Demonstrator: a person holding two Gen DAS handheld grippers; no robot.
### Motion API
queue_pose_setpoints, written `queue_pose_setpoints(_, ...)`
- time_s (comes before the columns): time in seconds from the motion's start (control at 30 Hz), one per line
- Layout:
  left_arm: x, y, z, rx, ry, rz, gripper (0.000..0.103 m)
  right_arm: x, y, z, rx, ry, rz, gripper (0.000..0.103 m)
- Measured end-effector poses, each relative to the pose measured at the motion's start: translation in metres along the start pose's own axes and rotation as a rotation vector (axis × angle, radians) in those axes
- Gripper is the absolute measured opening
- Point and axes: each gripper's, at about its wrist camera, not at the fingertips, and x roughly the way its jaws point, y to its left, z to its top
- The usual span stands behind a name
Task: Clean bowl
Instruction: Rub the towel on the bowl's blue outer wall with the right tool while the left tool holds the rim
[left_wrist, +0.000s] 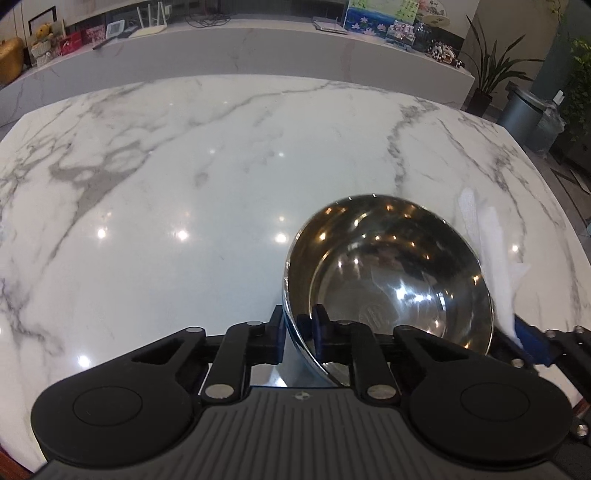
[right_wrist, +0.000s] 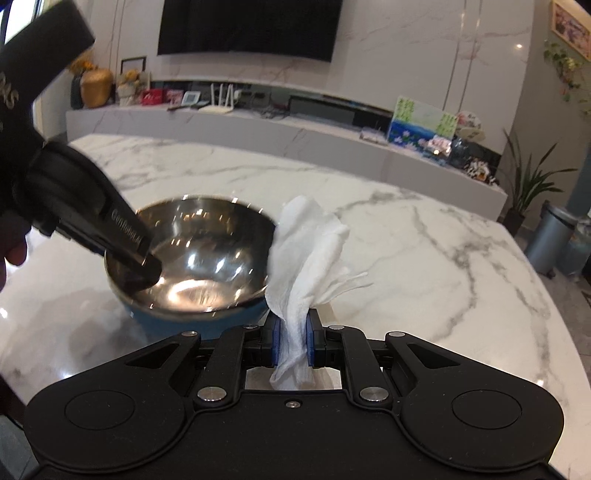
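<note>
Steel bowl (right_wrist: 192, 254) is sitting on the marble table (right_wrist: 424, 258), its rim pinched by the left gripper (left_wrist: 299, 328); the right gripper (right_wrist: 293, 343), clamping the tissue (right_wrist: 310, 251) at the bowl's three o'clock, should be sweeping inward gently.

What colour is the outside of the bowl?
Blue outside on the bowl, steel inside; the right wrist view shows it best.

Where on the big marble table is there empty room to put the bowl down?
Lots of room. The marble table is bare all along its far side and out to the left of the bowl. It is crowded only at the near right: there the left gripper pinches the bowl's rim and the right gripper holds the paper towel beside it.
</note>
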Motion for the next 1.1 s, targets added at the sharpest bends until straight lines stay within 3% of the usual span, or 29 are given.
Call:
queue_pose_setpoints(0.1,-0.001,0.001,0.0,-0.009,0.0,-0.005,0.014,0.002,0.001,-0.001,-0.007,0.006,0.011,0.012)
queue_pose_setpoints(0.3,0.003,0.004,-0.009,-0.06,0.072,-0.048,0.027,0.009,0.009,-0.004,-0.042,0.048,0.05,0.012)
queue_pose_setpoints(0.43,0.002,0.002,-0.013,-0.058,0.076,-0.049,0.027,0.011,0.014,-0.007,-0.057,0.072,0.068,0.012)
queue_pose_setpoints(0.6,-0.001,-0.002,-0.019,-0.043,0.059,-0.039,0.027,0.013,0.016,-0.01,-0.057,0.095,0.088,0.012)
queue_pose_setpoints(0.87,-0.003,0.0,-0.011,-0.016,0.031,-0.015,0.016,0.011,0.012,-0.008,-0.037,0.089,0.08,0.012)
queue_pose_setpoints(1.1,-0.004,-0.001,-0.005,0.003,0.017,0.003,0.014,-0.003,-0.001,-0.002,-0.002,-0.014,0.06,0.012)
